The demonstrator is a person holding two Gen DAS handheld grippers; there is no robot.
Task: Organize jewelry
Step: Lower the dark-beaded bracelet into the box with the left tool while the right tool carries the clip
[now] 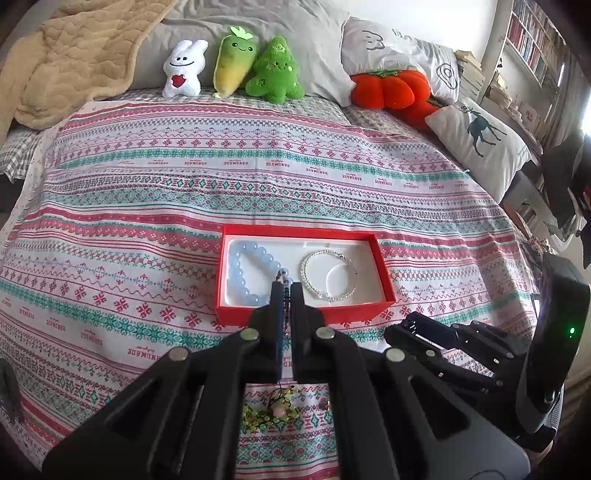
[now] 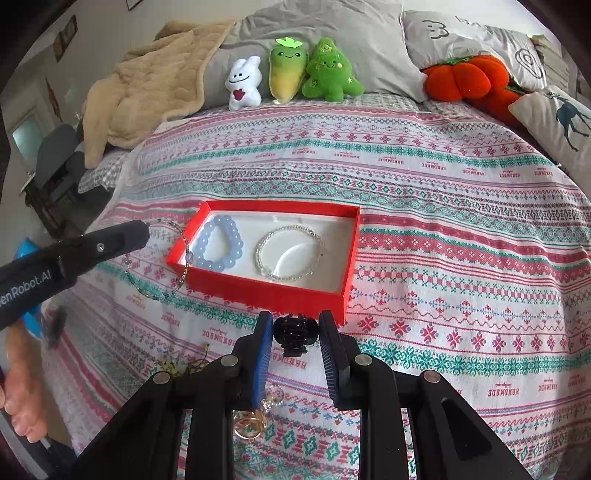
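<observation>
A patterned bedspread (image 1: 147, 206) in pink, teal and white covers the bed, with a tan blanket (image 1: 74, 62) bunched at 10 o'clock and grey pillows (image 1: 280, 33) along the top. Four plush toys line the far edge: a white bunny (image 1: 183, 70), a yellow-green carrot (image 1: 233, 61), a green tree (image 1: 276, 72), and an orange pumpkin (image 1: 388, 90) toward 2 o'clock.

Near the middle of the spread sits an open red box (image 2: 258, 291) with a white liner. A pale blue bead bracelet (image 2: 219, 243) lies in its 9 o'clock half and a thin silver bracelet (image 2: 290, 253) in its 3 o'clock half, apart from each other.

The left gripper (image 1: 284, 291) has its fingers pressed together on a thin beaded strand (image 2: 177, 254); in the right wrist view the strand hangs in a loop from the tips, just over the box's 9 o'clock wall.

The right gripper (image 2: 295, 328) pinches a small black hair claw (image 2: 295, 332) between its blue pads, just outside the box's 6 o'clock wall.

A yellow-green beaded piece (image 1: 266, 417) and gold rings (image 2: 251, 424) lie on the spread at 6 o'clock.
</observation>
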